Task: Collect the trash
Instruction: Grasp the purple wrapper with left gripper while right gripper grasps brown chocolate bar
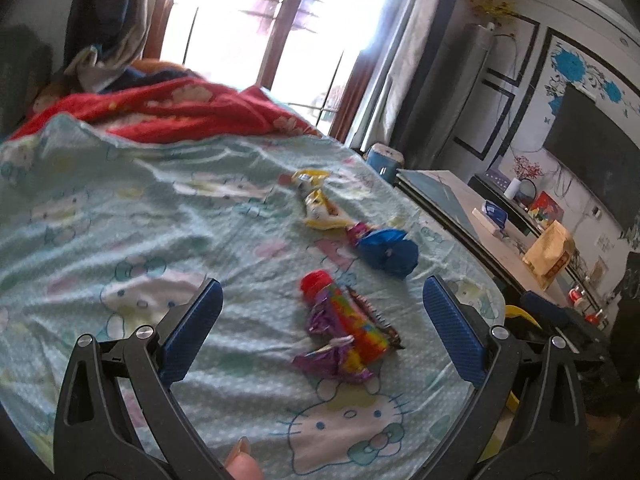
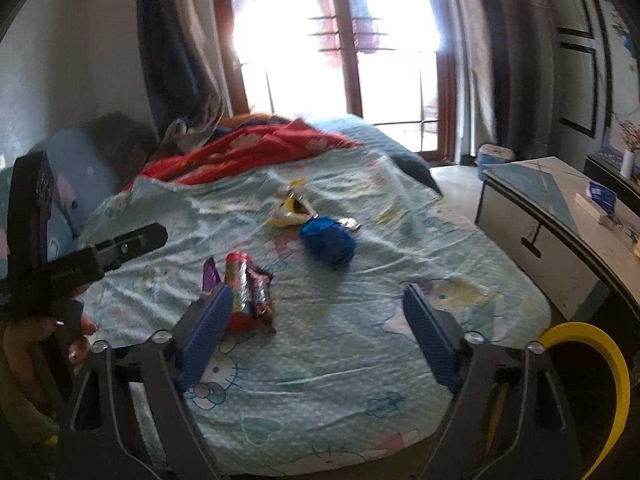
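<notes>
Snack wrappers lie on the bedsheet point(image 1: 120, 208). A rainbow wrapper with a red end point(image 1: 352, 332) lies beside crumpled purple wrappers point(image 1: 332, 360), just ahead of my left gripper point(image 1: 322, 282), which is open and holds nothing. Further off are a crumpled blue bag point(image 1: 388, 250) and yellow wrappers point(image 1: 320, 208). My right gripper point(image 2: 317, 290) is open and empty above the sheet point(image 2: 340, 360). The rainbow wrapper point(image 2: 238, 280) and a dark wrapper point(image 2: 262, 296) sit by its left finger point(image 2: 204, 332). The blue bag point(image 2: 328, 240) and yellow wrappers point(image 2: 288, 210) lie beyond.
A red blanket point(image 2: 248, 148) is bunched at the bed's far end before a bright window. A low cabinet point(image 2: 532, 216) stands right of the bed, with a yellow curved rim point(image 2: 592, 360) near it. The left tool's black housing point(image 2: 120, 246) and a hand point(image 2: 76, 340) are at the left.
</notes>
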Demonstrator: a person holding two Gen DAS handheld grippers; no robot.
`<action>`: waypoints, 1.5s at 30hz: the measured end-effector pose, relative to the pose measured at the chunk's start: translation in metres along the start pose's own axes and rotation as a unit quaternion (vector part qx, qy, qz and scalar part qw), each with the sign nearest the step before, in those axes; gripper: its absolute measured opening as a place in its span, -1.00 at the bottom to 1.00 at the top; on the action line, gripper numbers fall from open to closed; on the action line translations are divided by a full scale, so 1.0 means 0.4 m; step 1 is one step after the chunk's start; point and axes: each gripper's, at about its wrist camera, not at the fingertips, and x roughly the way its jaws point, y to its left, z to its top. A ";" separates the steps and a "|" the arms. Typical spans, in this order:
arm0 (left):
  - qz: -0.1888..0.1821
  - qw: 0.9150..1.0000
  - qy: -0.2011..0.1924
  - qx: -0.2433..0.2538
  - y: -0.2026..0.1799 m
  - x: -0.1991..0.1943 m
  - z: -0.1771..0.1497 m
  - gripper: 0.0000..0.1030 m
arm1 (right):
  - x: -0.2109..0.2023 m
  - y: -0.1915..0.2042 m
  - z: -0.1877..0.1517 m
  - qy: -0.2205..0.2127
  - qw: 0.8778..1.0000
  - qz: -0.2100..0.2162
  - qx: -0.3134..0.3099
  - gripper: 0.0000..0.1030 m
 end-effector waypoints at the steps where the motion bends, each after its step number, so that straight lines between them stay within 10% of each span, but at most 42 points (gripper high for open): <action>1: -0.001 1.000 0.005 -0.004 0.007 0.004 -0.003 0.78 | 0.018 0.005 -0.003 0.011 1.000 0.005 -0.004 0.46; 15: -0.048 0.993 0.095 -0.042 0.017 0.090 -0.074 0.19 | 0.159 0.040 -0.047 0.087 0.995 0.036 -0.045 -0.12; 34: -0.056 0.990 0.121 -0.036 0.004 0.129 -0.108 -0.28 | 0.237 0.073 -0.065 0.113 0.988 0.078 -0.070 -0.92; 45: -0.057 0.992 0.114 -0.021 -0.010 0.121 -0.104 -0.49 | 0.204 0.035 -0.072 0.101 0.991 0.077 -0.031 -0.97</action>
